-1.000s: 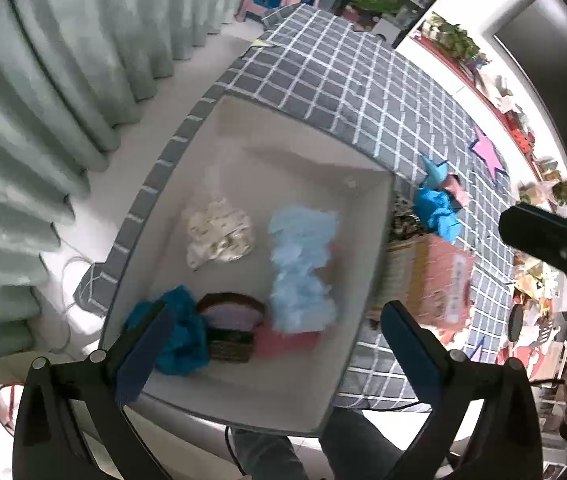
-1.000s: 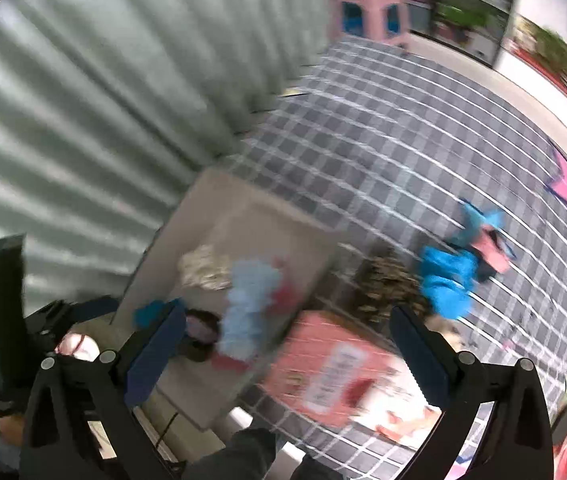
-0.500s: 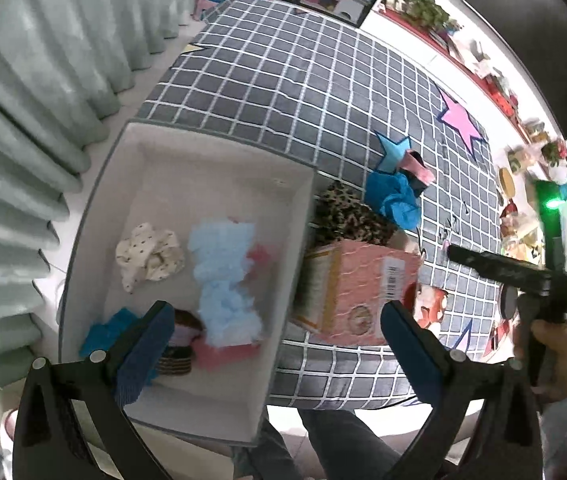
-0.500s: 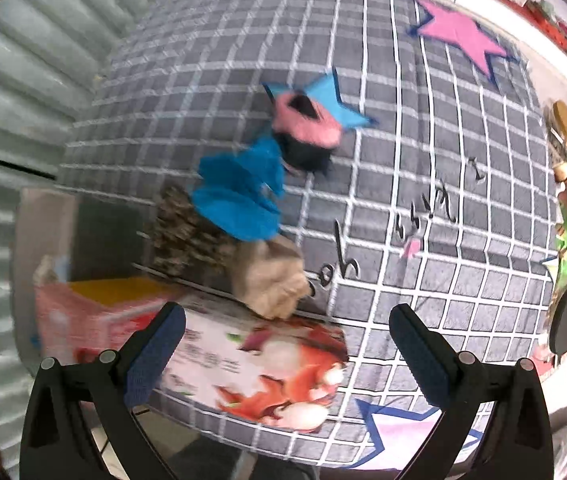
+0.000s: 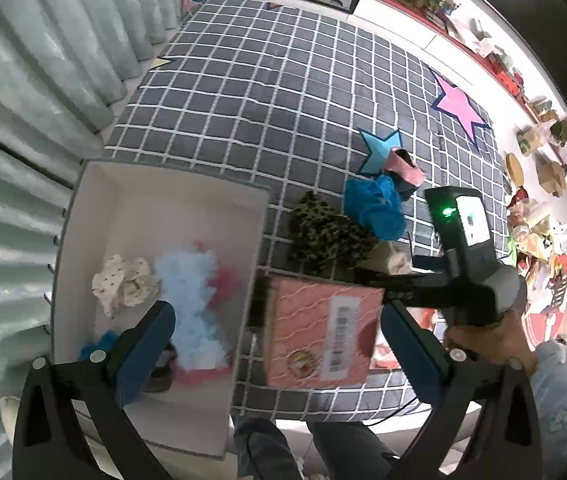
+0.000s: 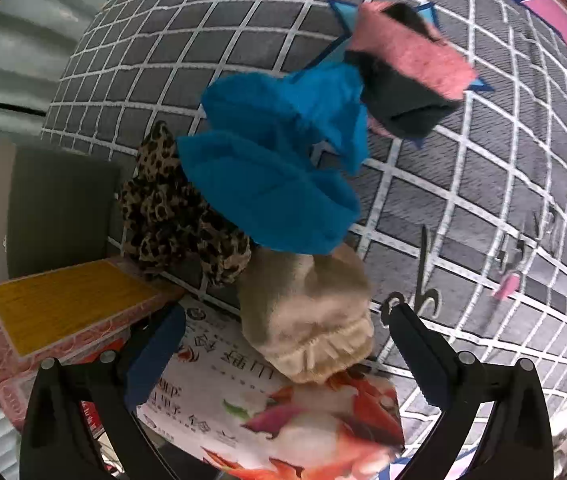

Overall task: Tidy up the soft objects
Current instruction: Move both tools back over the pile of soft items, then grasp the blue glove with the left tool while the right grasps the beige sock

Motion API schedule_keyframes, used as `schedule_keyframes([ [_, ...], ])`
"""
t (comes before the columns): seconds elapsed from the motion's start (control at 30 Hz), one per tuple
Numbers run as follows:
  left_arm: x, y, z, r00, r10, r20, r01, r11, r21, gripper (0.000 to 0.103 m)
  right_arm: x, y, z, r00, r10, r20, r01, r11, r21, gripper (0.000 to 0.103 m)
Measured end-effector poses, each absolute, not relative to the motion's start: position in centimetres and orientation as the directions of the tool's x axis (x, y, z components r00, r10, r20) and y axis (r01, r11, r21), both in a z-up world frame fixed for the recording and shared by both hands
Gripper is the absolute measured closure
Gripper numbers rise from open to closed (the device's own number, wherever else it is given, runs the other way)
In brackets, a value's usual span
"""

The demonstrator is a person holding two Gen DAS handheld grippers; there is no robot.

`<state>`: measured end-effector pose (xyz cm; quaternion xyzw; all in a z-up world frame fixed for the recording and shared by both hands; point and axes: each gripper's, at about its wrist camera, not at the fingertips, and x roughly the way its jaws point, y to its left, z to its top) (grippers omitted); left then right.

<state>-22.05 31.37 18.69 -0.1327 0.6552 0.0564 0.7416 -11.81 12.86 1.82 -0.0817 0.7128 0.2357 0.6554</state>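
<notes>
A grey box with white lining (image 5: 131, 196) holds a light blue fluffy piece (image 5: 193, 300), a cream dotted scrunchie (image 5: 125, 284), a pink item and a teal one. On the checked mat lie a leopard cloth (image 5: 327, 236) (image 6: 171, 216), a blue cloth (image 5: 373, 206) (image 6: 279, 168), a pink-and-black band (image 5: 403, 166) (image 6: 407, 68) and a beige sock (image 6: 307, 316). My left gripper (image 5: 275, 340) is open above the box's right wall. My right gripper (image 6: 283, 352) is open, its jaws either side of the beige sock, close above it.
A pink carton (image 5: 319, 332) (image 6: 55, 308) stands next to the box. A flat printed packet (image 6: 279, 412) lies under the sock's near end. Grey curtains (image 5: 23, 92) hang on the left. Cluttered shelves (image 5: 543, 184) line the right side.
The right gripper has dropped toward the loose pile, so the sock and blue cloth look much larger. The left view has slid right, off the box toward the carton.
</notes>
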Motion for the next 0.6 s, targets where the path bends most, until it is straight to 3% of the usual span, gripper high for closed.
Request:
schedule_keyframes([
  [0.03,-21.6,31.0,18.6,0.132,-0.090,-0.987,-0.254,0.960,-0.121,0.000,-11.8,12.7,1.7,-0.129,0.201,-0.971,-0.426,0.873,0.237,0.022],
  [0.1,-20.5,30.0,18.3,0.121,-0.092,-0.988,-0.241,0.963,-0.119,0.000,-11.7,12.0,1.5,-0.137,0.211,-0.968,-0.415,0.875,0.249,0.060],
  [0.13,-20.0,29.5,18.1,0.115,-0.095,-0.989,-0.237,0.964,-0.120,0.000,-11.6,11.3,1.4,-0.140,0.220,-0.966,-0.407,0.876,0.258,0.064],
  [0.37,-15.3,25.3,15.8,0.073,-0.103,-0.992,-0.201,0.973,-0.116,0.000,-9.9,4.3,2.2,-0.116,0.298,-0.947,-0.296,0.900,0.320,0.066],
  [0.6,-9.7,20.1,9.5,-0.044,-0.115,-0.992,-0.173,0.979,-0.106,0.000,-9.1,-1.7,2.7,-0.097,0.314,-0.944,-0.187,0.926,0.327,0.066],
])
